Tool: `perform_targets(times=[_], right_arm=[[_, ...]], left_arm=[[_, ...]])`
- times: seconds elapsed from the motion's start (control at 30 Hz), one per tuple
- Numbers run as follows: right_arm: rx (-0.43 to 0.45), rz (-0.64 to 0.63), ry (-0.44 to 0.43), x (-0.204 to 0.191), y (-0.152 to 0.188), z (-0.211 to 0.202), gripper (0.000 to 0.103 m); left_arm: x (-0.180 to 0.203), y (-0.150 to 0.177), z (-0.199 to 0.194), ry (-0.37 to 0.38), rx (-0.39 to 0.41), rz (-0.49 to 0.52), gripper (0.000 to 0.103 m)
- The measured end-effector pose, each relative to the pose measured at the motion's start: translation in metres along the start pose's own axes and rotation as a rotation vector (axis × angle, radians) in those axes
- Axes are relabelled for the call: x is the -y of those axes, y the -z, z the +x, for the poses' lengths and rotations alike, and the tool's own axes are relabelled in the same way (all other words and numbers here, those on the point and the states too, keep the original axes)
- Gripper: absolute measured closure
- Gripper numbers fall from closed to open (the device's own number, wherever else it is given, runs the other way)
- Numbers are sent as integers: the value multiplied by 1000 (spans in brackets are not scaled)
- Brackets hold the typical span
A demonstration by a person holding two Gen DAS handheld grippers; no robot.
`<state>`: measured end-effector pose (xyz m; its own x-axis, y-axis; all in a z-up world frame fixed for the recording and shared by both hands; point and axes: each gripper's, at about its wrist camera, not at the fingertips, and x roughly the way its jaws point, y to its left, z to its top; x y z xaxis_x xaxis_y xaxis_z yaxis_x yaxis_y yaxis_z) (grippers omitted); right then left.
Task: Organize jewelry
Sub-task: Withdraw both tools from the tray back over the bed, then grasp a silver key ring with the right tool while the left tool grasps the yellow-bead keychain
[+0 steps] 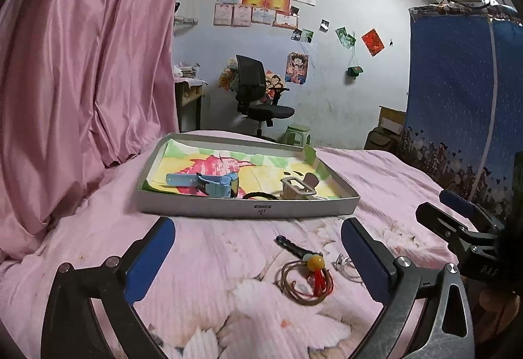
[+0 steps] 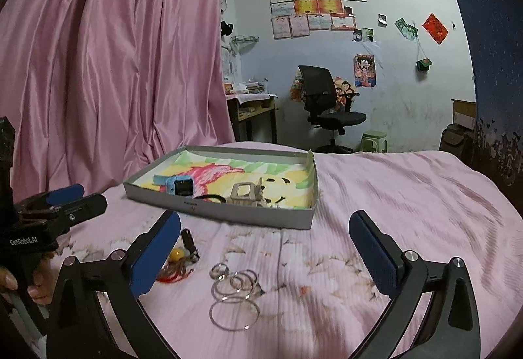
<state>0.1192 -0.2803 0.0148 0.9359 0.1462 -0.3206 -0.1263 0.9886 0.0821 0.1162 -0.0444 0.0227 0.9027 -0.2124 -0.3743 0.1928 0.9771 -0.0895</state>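
A shallow grey box [image 1: 209, 208] with a colourful liner sits on the pink bed. It holds a blue watch [image 1: 209, 184], a beige hair clip [image 1: 297, 188] and a black hair tie [image 1: 258, 195]. In front of it lie a brown cord bracelet with a yellow bead and red tassel [image 1: 309, 280], a black key-like piece [image 1: 289, 243] and several silver rings [image 2: 233, 293]. My left gripper [image 1: 258, 257] is open, low over the bracelet. My right gripper [image 2: 264, 254] is open around the rings, holding nothing. The box [image 2: 248, 217] shows in both views.
Pink curtain fabric [image 1: 81, 65] hangs along the left of the bed. The right gripper [image 1: 434, 203] shows at the left view's right edge; the left gripper [image 2: 81, 199], held by a hand [image 2: 9, 280], at the right view's left edge. A blue wardrobe [image 1: 457, 97] stands right.
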Motion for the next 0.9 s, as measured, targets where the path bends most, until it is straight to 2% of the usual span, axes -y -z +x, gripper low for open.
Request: perform_targets(times=[0.27,0.5,0.57,0.6,0.63,0.73,0.9], right_arm=[[-97,-8,-20,4,10,3,2],[-195,-13,-52,5,20,12,3],[-218,-17,-61,3,23,15,10],[-233,-19,-66,3,24,16,17],[-243,-21,-69,2,25,18,23],[-279,-26,-84,-1,29,23,31],[-337,-34,-101,-5,35,31,48]], left_arm=[[-4,9,3,38,-73,0,0],[-12,18,18,113,-192,-36,1],[-16,21,21,139,-217,-54,1],[-17,21,23,153,-227,-63,3],[-18,22,25,166,-237,-71,8],[-21,23,33,205,-279,-92,20],[-23,25,45,242,-330,-146,35]])
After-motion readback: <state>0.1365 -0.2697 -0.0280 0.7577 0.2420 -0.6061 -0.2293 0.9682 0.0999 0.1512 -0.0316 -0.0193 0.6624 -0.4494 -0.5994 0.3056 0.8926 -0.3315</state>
